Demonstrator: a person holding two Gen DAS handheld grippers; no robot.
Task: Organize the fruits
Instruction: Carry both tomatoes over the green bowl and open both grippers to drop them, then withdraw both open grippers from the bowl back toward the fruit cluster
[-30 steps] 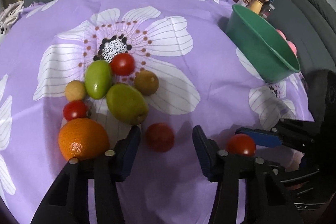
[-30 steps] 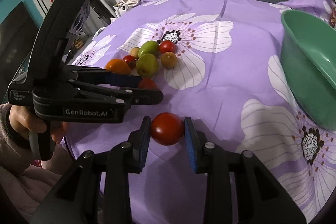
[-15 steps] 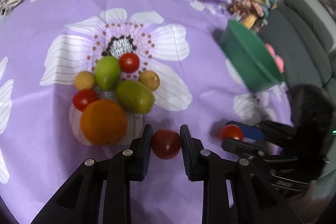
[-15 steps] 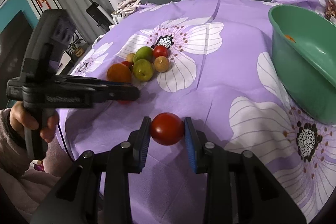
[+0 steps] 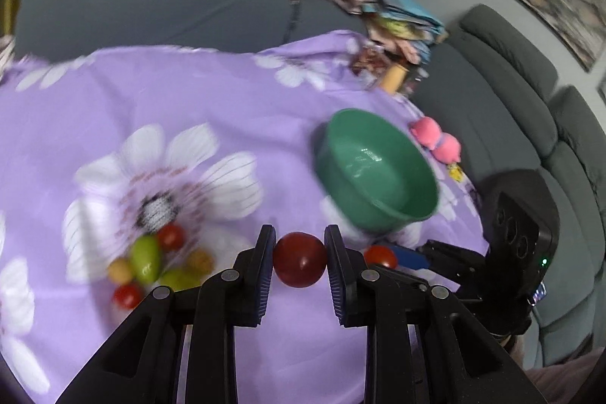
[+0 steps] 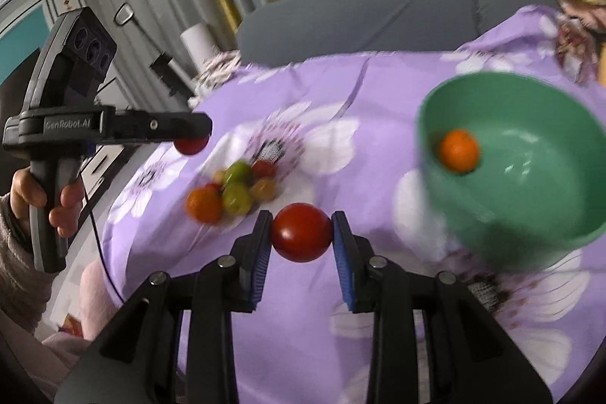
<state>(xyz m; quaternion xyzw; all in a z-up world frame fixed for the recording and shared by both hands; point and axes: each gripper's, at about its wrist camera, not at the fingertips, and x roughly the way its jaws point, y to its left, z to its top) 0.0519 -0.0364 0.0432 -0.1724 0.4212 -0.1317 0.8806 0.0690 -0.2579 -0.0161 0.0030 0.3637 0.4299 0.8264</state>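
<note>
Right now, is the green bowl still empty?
No: the right wrist view shows a small orange fruit already lying inside the green bowl, against its near-left inner wall.

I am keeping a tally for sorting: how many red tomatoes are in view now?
4. One tomato in the left tool, one in the right tool, two in the fruit pile: far-side tomato and near-left tomato. Others may be hidden.
</note>
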